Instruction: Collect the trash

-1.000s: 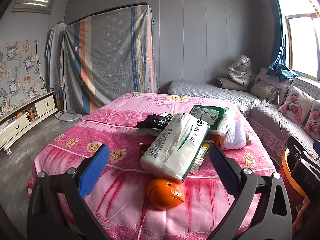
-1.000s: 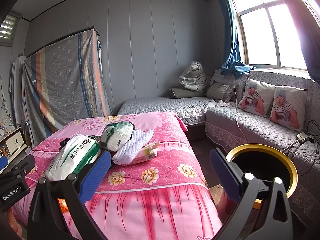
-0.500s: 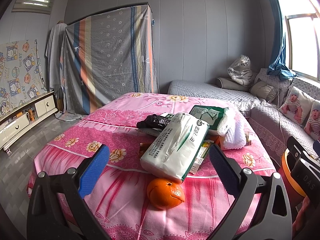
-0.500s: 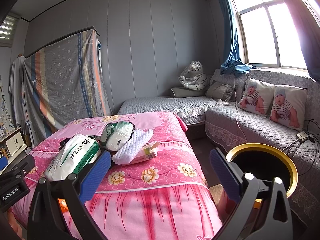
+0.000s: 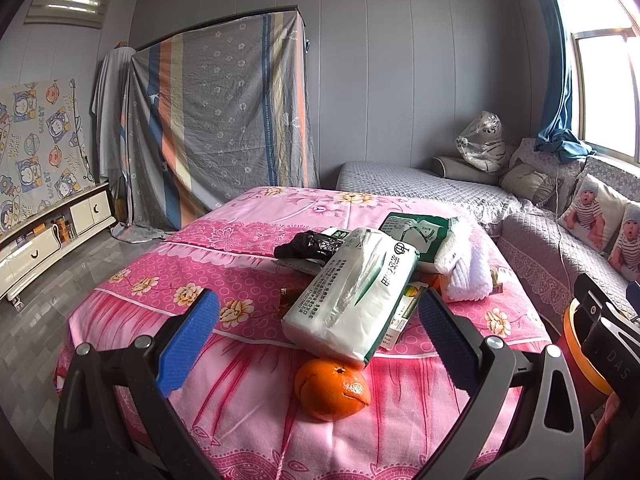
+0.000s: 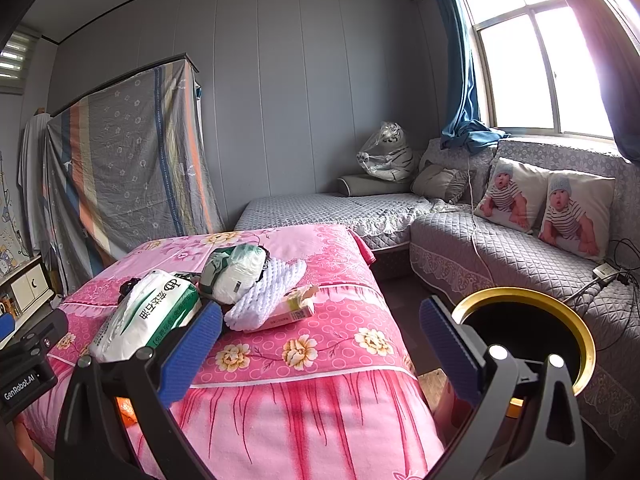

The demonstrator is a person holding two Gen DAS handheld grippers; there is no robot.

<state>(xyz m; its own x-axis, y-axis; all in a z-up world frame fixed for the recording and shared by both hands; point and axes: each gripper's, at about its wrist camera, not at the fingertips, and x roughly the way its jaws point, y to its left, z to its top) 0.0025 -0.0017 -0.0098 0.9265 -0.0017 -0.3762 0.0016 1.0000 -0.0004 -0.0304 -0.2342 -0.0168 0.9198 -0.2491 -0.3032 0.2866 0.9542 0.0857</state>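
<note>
A pink flowered table (image 5: 168,292) carries a heap of items. An orange (image 5: 332,390) lies at the near edge, behind it a white tissue pack (image 5: 356,292), a black crumpled bag (image 5: 308,246), a green-white packet (image 5: 416,236), a white knitted cloth (image 5: 466,268) and a torn small box (image 6: 294,310). My left gripper (image 5: 316,340) is open, held short of the orange, nothing between its blue pads. My right gripper (image 6: 320,352) is open over the table's right corner. A bin with a gold rim (image 6: 576,320) stands at the right, beside the right gripper.
A grey quilted sofa (image 6: 500,256) with baby-print cushions (image 6: 548,208) runs along the right wall under the window. A striped sheet covers a wardrobe (image 5: 224,120) at the back. A low white cabinet (image 5: 44,240) stands at the left on the grey floor.
</note>
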